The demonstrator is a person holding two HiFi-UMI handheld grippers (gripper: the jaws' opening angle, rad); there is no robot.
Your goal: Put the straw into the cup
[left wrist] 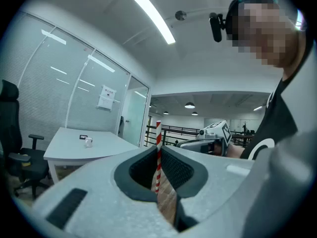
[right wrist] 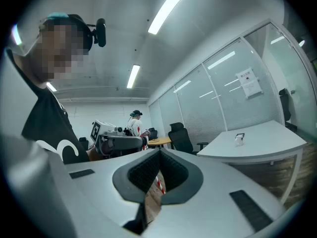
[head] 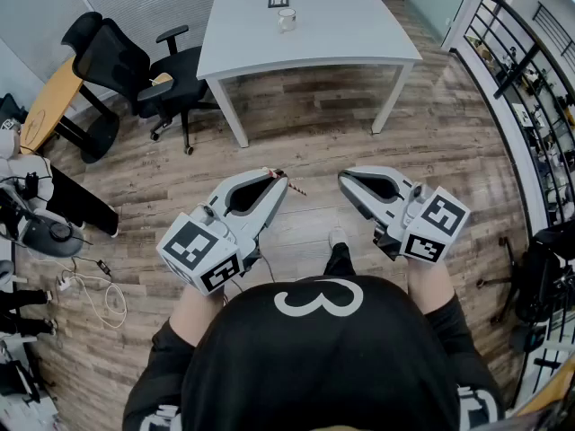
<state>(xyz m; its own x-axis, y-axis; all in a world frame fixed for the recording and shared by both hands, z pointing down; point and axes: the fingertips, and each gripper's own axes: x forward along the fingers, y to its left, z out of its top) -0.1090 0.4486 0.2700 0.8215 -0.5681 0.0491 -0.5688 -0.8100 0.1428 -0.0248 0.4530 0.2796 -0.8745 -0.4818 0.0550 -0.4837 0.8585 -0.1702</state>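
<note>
The left gripper (head: 277, 176) has its jaws drawn in narrow on the straw (head: 293, 186), a red-and-white striped one. In the left gripper view the straw (left wrist: 158, 132) stands upright between the pads, its top poking above the tips and its lower part running down through the gap behind them. The right gripper (head: 343, 180) is level, just beside the left one. Its jaws meet at the tips with nothing held. In the right gripper view a striped scrap shows through the gap behind its tips. That is probably the straw in the other gripper, seen beyond, though the view is too cramped to be sure.

The cup (head: 287, 19), small and clear, stands on the white table (head: 350, 30) well ahead of both grippers, beside a square marker card (head: 278, 1). Bare wooden floor (head: 314, 133) lies between the grippers and the table.

The straw is picked up, so I judge the carry to the cup to be the step in hand, and it has barely begun. The next move calls for walking the left gripper forward until it is over the table. The straw's lower end must then be lined up above the cup's mouth and lowered in before the jaws let go. The cup's mouth looks narrow, so the aim will need care, and the free right gripper could steady the cup.
</note>
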